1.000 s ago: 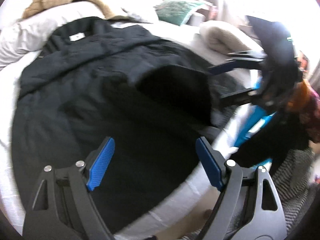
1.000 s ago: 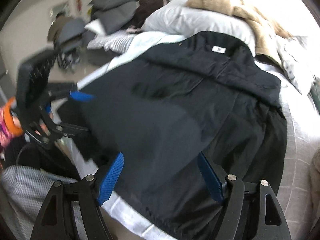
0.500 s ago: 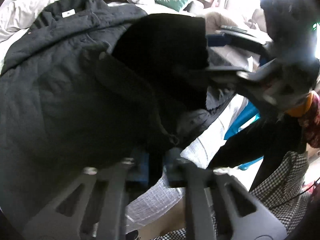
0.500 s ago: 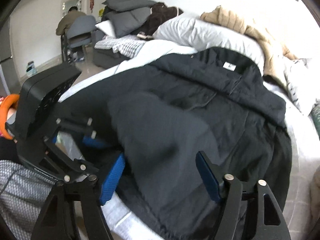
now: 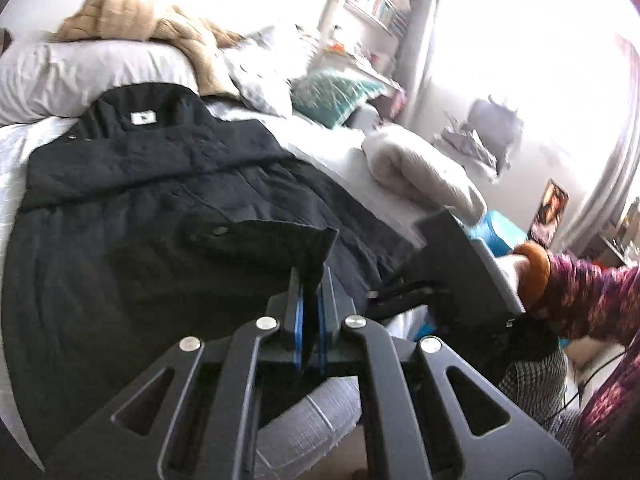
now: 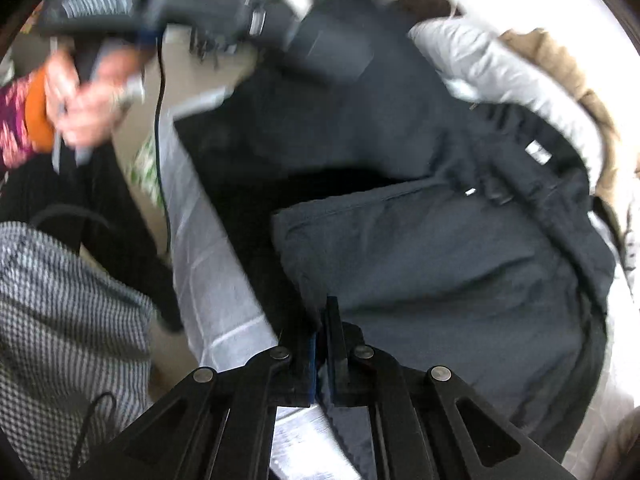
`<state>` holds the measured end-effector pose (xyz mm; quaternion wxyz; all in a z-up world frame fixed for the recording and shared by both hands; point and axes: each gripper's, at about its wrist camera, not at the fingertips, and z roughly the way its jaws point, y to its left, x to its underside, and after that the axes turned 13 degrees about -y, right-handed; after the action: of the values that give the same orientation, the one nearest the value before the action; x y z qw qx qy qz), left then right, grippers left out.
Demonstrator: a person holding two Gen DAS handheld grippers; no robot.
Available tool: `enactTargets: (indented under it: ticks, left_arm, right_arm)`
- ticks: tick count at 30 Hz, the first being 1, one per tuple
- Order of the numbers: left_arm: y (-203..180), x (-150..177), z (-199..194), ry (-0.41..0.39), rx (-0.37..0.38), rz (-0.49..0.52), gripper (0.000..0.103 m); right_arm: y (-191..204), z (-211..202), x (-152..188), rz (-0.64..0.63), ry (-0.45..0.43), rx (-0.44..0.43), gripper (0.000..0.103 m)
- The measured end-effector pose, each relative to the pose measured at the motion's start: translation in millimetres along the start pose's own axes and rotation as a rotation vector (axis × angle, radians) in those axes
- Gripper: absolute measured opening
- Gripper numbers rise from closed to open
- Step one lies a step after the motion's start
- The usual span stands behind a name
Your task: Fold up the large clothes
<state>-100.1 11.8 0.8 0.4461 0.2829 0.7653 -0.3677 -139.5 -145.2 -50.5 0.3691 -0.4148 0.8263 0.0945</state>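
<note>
A large black jacket (image 5: 140, 208) lies spread on the bed, collar with a white label (image 5: 143, 118) toward the pillows. My left gripper (image 5: 310, 280) is shut on the jacket's bottom hem corner and holds it lifted above the cloth. In the right wrist view the jacket (image 6: 440, 248) fills the bed, and my right gripper (image 6: 322, 320) is shut on its hem edge near the bed's side. The left gripper body (image 6: 160, 4) shows blurred at the upper left, held by a hand. The right gripper body (image 5: 452, 272) shows at right in the left wrist view.
The bed (image 5: 320, 420) has a white sheet, a white pillow (image 5: 80, 76), a tan blanket (image 5: 140, 24), a teal cushion (image 5: 332, 96) and a rolled cream blanket (image 5: 420, 172). A checked cloth (image 6: 60, 320) and a cable (image 6: 160, 120) lie beside the bed's edge (image 6: 208, 280).
Both grippers went from open to shut on the jacket's hem. The left one has lifted its corner up; the right one closed on the edge near the bed side.
</note>
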Motion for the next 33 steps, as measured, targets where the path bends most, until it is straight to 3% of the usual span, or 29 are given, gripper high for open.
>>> enactTargets:
  ticks: [2, 4, 8, 10, 12, 15, 16, 19, 21, 24, 27, 30, 33]
  left_arm:
    - [-3, 7, 13, 0.063, 0.032, -0.001, 0.006]
    - [-3, 22, 34, 0.201, 0.078, -0.034, 0.013]
    - [-5, 61, 64, 0.471, 0.125, -0.079, 0.025]
    - [-10, 70, 66, 0.533, 0.143, -0.059, 0.025]
    - [-16, 63, 60, 0.509, 0.166, -0.029, 0.025]
    - [-12, 37, 46, 0.344, 0.187, -0.035, 0.031]
    - [-5, 31, 47, 0.298, 0.164, -0.054, 0.032]
    - [13, 23, 68, 0.269, 0.087, -0.092, 0.032]
    - [19, 27, 88, 0.291, 0.051, -0.102, 0.032]
    - [23, 63, 119, 0.423, 0.037, -0.114, 0.031]
    - [19, 73, 112, 0.39, 0.058, -0.08, 0.031]
    - [26, 74, 100, 0.415, 0.102, -0.194, 0.031]
    - [25, 73, 79, 0.459, 0.075, -0.245, 0.032]
  right_arm:
    - [1, 13, 4, 0.011, 0.039, -0.018, 0.004]
    - [0, 23, 8, 0.041, 0.079, -0.047, 0.009]
    - [-12, 9, 20, 0.153, 0.143, -0.235, 0.025]
    - [-20, -12, 26, 0.167, 0.131, -0.286, 0.026]
    - [-33, -31, 29, 0.186, 0.091, -0.247, 0.026]
    - [-58, -45, 28, 0.26, 0.034, -0.183, 0.027]
    - [-68, -50, 27, 0.291, 0.009, -0.153, 0.028]
    - [-89, -54, 25, 0.361, -0.033, -0.072, 0.04]
    - [-105, -52, 28, 0.411, -0.047, -0.009, 0.043]
    - [-121, -47, 35, 0.479, -0.042, 0.032, 0.043]
    - [-127, -31, 55, 0.528, 0.007, 0.018, 0.043]
    - [-128, -11, 87, 0.534, 0.139, 0.049, 0.043]
    - [-130, -22, 95, 0.576, 0.119, 0.045, 0.044]
